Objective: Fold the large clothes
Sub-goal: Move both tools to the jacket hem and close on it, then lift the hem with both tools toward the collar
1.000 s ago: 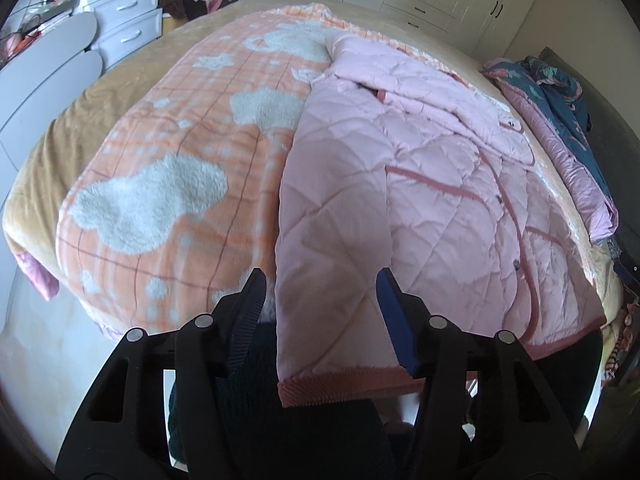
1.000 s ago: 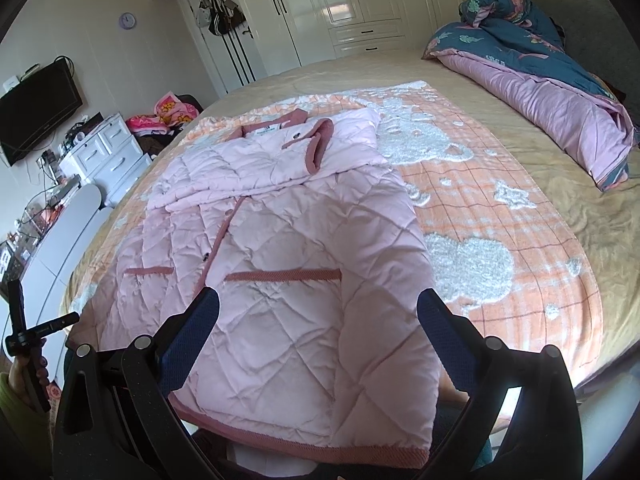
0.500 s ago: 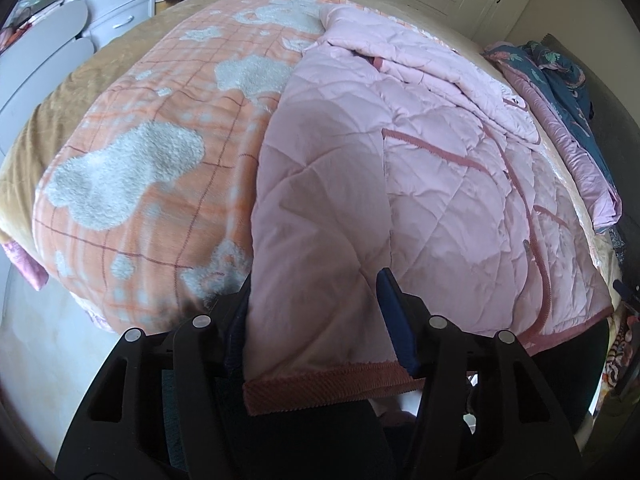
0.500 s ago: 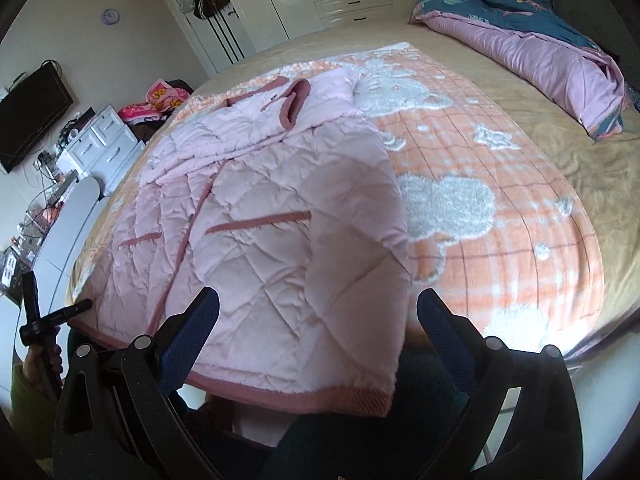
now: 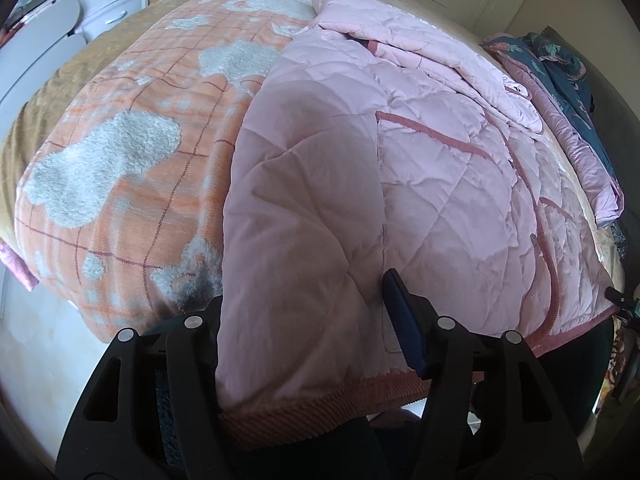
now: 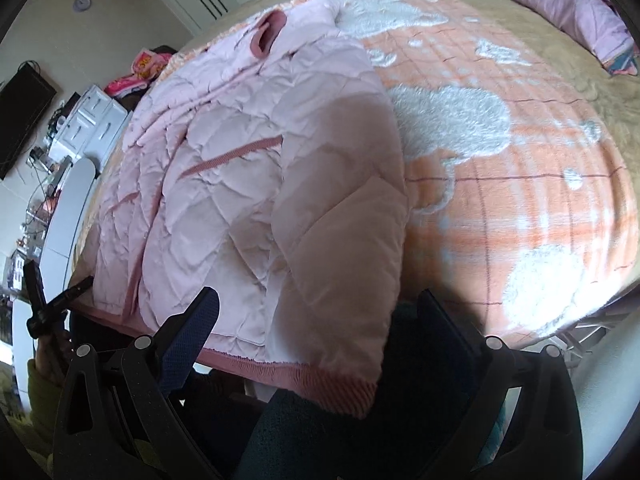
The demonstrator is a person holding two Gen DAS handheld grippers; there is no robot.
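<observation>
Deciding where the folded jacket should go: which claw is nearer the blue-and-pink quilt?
Right. The right claw straddles the jacket corner on the side nearest the quilt; the left claw, jaws opening around the hem, sits at the far corner, the jacket's width between.

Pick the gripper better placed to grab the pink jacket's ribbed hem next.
Probably left: the left gripper already straddles the hem, jaws opening. The right gripper also straddles its corner, wider.

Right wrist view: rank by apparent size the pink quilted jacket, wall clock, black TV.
1. pink quilted jacket, largest by far, though closest to the camera.
2. black TV, partly cut off at the edge.
3. wall clock, smallest.
</observation>
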